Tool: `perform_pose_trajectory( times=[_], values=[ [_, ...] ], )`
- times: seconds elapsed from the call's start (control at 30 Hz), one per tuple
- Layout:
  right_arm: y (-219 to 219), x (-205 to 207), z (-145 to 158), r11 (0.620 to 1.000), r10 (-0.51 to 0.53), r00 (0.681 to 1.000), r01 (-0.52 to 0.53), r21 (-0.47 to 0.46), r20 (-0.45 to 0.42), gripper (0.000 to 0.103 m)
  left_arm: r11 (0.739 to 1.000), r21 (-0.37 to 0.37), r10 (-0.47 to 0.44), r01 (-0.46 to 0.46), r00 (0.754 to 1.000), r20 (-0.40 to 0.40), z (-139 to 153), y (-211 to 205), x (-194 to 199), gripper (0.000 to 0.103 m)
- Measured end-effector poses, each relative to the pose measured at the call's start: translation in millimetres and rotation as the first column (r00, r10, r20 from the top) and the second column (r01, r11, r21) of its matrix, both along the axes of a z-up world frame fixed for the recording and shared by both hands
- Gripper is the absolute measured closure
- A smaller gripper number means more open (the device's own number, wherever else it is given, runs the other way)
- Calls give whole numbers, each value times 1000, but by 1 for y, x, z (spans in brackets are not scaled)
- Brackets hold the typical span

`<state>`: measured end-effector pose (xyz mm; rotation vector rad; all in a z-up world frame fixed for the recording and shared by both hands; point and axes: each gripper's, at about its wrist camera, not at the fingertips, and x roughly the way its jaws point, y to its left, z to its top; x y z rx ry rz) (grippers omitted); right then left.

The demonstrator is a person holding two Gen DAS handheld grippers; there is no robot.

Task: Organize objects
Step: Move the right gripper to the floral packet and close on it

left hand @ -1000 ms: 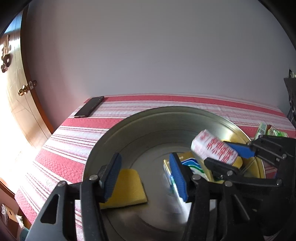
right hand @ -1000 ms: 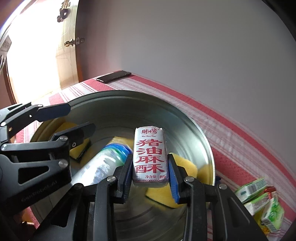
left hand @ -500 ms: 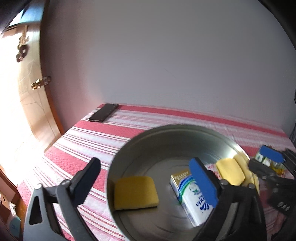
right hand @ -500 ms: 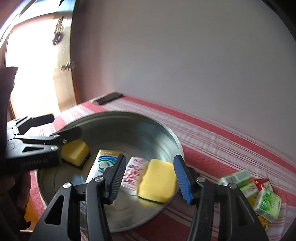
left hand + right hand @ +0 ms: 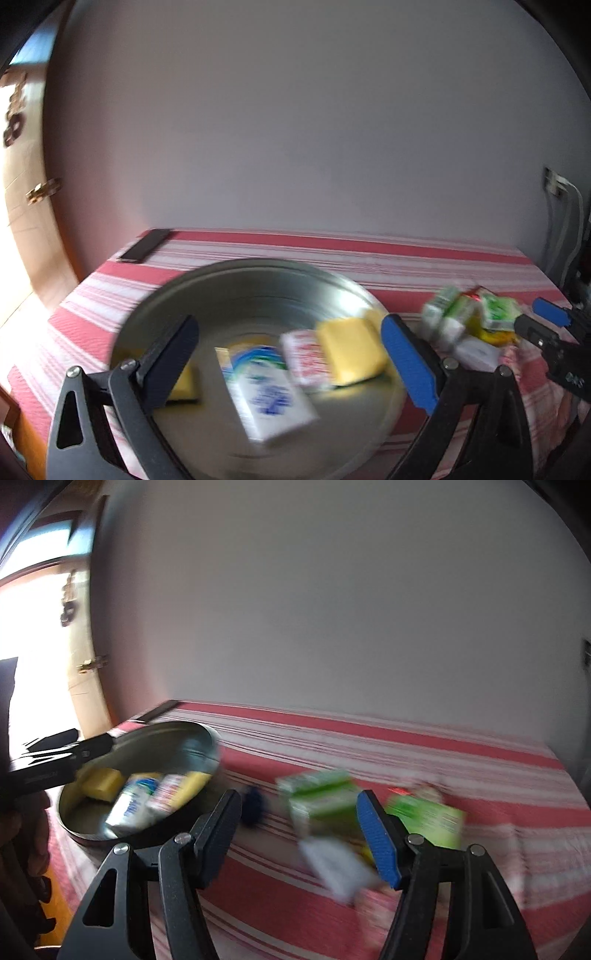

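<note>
Several green cartons (image 5: 321, 797) heaped right of metal bowl (image 5: 258, 280).

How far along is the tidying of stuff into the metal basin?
Done: two yellow sponges, a white-blue carton and a red-lettered packet lie in the basin. In hand: nothing; both tools are open. Left: the green cartons on the tablecloth.

Silver basin (image 5: 258, 291), yellow sponges (image 5: 351, 349), green cartons (image 5: 321, 801), red-and-white striped cloth (image 5: 406, 746).
</note>
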<state>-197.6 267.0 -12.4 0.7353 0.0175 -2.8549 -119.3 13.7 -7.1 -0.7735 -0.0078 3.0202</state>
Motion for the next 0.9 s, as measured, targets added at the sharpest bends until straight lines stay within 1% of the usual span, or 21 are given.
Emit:
perform_pose_trajectory(
  times=[0.07, 0.13, 0.23, 0.33, 0.5, 0.63, 0.8, 0.9],
  values=[
    [24, 2, -8, 998, -58, 997, 58, 5, 43, 36, 998, -23, -55, 55, 998, -6, -3, 26, 4, 3],
    [44, 5, -16, 996, -87, 993, 88, -1, 85, 36, 995, -45, -94, 94, 996, 0, -5, 44, 4, 2],
    [62, 6, -28, 996, -80, 986, 85, -24, 148, 36, 988, -70, -136, 137, 991, 13, -12, 68, 3, 2],
    [62, -1, -37, 998, -36, 977, 47, -45, 212, 36, 982, -79, -170, 171, 985, 27, -16, 87, 4, 2],
    [51, -11, -51, 1000, -9, 966, 2, 27, 257, 36, 974, -95, -201, 205, 978, 56, -27, 103, 0, 2],
    [51, -21, -60, 1000, 19, 950, -24, 12, 312, 36, 974, -91, -204, 210, 976, 71, -33, 108, -1, 2],
    [52, -30, -63, 999, 23, 942, -30, 17, 336, 36, 970, -100, -213, 221, 974, 80, -37, 114, 0, 2],
    [51, -26, -64, 998, 30, 941, -44, 35, 337, 36, 970, -103, -212, 219, 974, 79, -37, 115, 1, 2]
  ],
)
